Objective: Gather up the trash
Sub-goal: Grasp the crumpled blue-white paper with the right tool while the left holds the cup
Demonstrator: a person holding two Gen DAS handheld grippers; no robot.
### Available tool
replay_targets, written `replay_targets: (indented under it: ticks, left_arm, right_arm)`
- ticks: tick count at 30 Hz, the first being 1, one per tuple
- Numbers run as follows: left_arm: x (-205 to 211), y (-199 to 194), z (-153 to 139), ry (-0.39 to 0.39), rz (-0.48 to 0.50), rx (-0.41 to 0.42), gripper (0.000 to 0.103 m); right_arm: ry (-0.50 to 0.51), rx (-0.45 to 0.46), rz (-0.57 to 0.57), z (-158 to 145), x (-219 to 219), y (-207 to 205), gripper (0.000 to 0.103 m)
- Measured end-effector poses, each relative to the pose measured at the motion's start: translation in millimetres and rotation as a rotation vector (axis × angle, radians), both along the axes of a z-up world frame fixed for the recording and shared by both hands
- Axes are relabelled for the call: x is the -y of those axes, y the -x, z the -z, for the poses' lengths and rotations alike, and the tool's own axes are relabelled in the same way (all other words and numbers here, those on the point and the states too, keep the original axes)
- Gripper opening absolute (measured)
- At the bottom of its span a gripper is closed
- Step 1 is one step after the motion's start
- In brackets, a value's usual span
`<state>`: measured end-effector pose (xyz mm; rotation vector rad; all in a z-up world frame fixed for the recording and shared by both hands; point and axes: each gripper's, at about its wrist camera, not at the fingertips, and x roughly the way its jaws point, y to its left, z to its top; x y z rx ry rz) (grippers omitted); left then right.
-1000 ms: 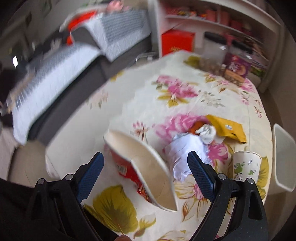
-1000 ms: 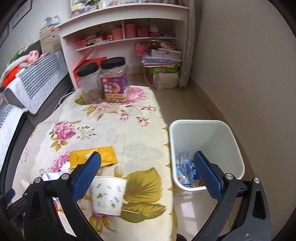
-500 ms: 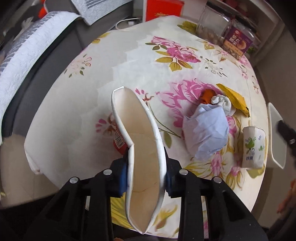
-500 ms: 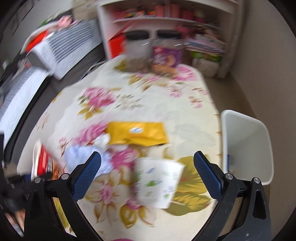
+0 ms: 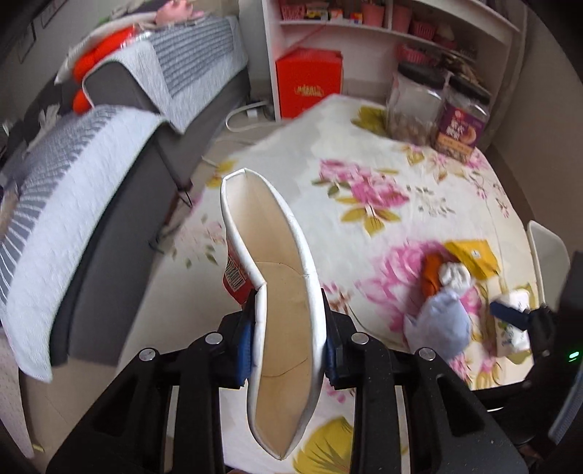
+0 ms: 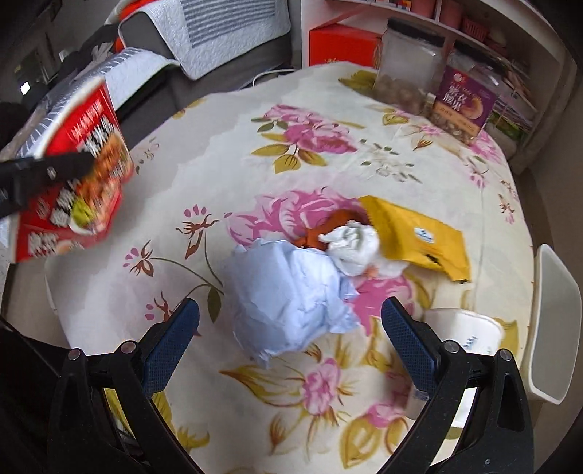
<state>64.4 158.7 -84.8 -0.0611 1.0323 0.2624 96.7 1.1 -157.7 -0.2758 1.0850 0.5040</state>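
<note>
My left gripper (image 5: 288, 346) is shut on a squashed red and white noodle cup (image 5: 277, 299) and holds it above the table; the cup also shows at the left of the right wrist view (image 6: 73, 175). My right gripper (image 6: 289, 328) is open and hangs over a crumpled pale blue paper ball (image 6: 288, 302) on the floral tablecloth (image 6: 226, 120). Beyond the ball lie a white tissue wad (image 6: 355, 248), an orange scrap (image 6: 339, 222) and a yellow packet (image 6: 415, 237). A patterned paper cup (image 6: 462, 328) lies at the right. The white bin (image 6: 555, 321) stands off the table's right edge.
Two black-lidded jars (image 6: 466, 102) stand at the table's far end. A grey sofa with striped covers (image 5: 83, 175) runs along the left. A red box (image 5: 309, 84) and white shelves (image 5: 382, 32) are behind the table.
My left gripper has closed on the noodle cup and lifted it off the table. My right gripper has swung from the bin leftward over the blue paper ball.
</note>
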Motion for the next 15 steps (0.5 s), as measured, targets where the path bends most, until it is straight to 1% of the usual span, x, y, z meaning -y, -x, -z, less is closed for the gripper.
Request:
replay_targets:
  ticks: [1,2,3,4,6,8,10,12,15]
  left_arm:
    - [-2.2,-1.9,0.3,0.003,-0.002,0.005,0.03]
    - [-6.1,-4.6,0.9,0.013,-0.004,0.012,0.03]
    - [-8.8,-7.2,2.8,0.022,-0.008,0.016,0.03]
    - [-11.8,-8.7,4.6,0.027,-0.013,0.019,0.03]
    - [-18.4,-13.0,10.8,0.039,-0.031,0.016,0.03]
    - [-26.3,-18.0,16.5,0.064,-0.049,0.011,0.03]
    - [-29.3,-21.5,18.9,0.075,-0.059,0.013,0.03]
    - [-32.9,-25.0,18.6,0.089,-0.069,0.028,0.03]
    - [-35.7,-28.9,11.9,0.106,-0.085,0.07,0.03]
  right_arm:
    - [-0.002,-0.016,0.003,4.3,-4.1,-2.3,0.092]
    - [-0.005,-0.035,0.001,8.1,-6.9,-4.5,0.079]
    - [-0.007,-0.059,-0.001,12.1,-9.3,-6.9,0.069]
    - [-0.01,-0.093,0.0,17.4,-12.3,-9.8,0.054]
    - [-0.024,-0.095,0.015,19.3,-13.7,-12.9,0.051]
    - [-0.063,-0.106,0.024,16.4,-14.4,-17.6,0.045]
    - [-0.105,-0.105,0.034,9.7,-13.6,-23.1,0.043]
    - [-0.146,-0.095,0.048,0.6,-12.0,-29.3,0.042]
    - [-0.194,-0.027,0.066,-21.5,-8.5,-37.1,0.042]
